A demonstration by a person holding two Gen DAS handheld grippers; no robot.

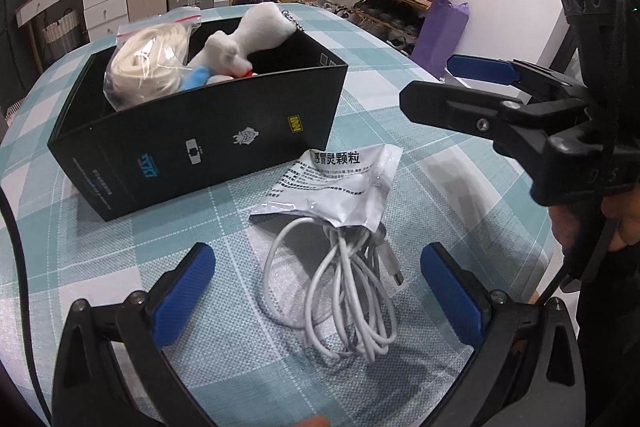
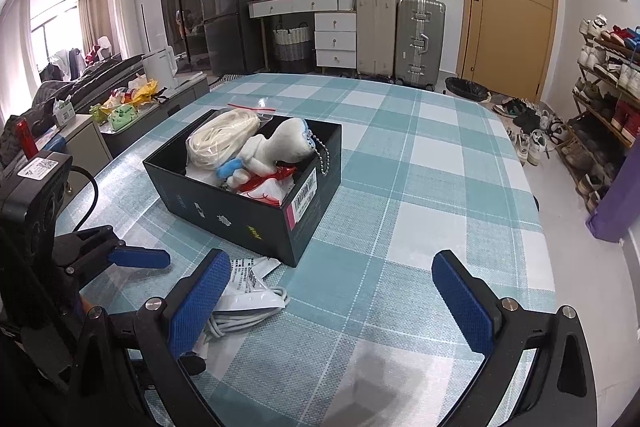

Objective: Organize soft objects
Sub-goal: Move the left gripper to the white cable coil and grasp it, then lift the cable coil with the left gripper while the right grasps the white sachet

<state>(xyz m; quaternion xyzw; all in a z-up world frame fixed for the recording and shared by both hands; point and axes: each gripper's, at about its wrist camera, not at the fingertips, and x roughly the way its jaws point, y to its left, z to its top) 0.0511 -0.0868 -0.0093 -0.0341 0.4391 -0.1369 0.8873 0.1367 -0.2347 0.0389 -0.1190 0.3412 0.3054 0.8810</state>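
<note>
A black cardboard box [image 1: 208,143] stands on the checked tablecloth; it also shows in the right wrist view [image 2: 256,223]. It holds a white plush toy [image 1: 256,31] and a clear bag of cream cord [image 1: 148,59]. In front of it lies a white packet [image 1: 340,183] with a coiled white USB cable [image 1: 344,291] spilling out. My left gripper [image 1: 316,291] is open, its pads on either side of the cable, above it. My right gripper [image 2: 332,299] is open and empty, over the table to the right of the packet [image 2: 248,279].
The table edge [image 2: 516,155] drops off on the right. Beyond it stand a shoe rack [image 2: 608,87], a purple bag [image 1: 444,31], suitcases [image 2: 416,39] and a door. A low cabinet with clutter [image 2: 132,103] sits at the left.
</note>
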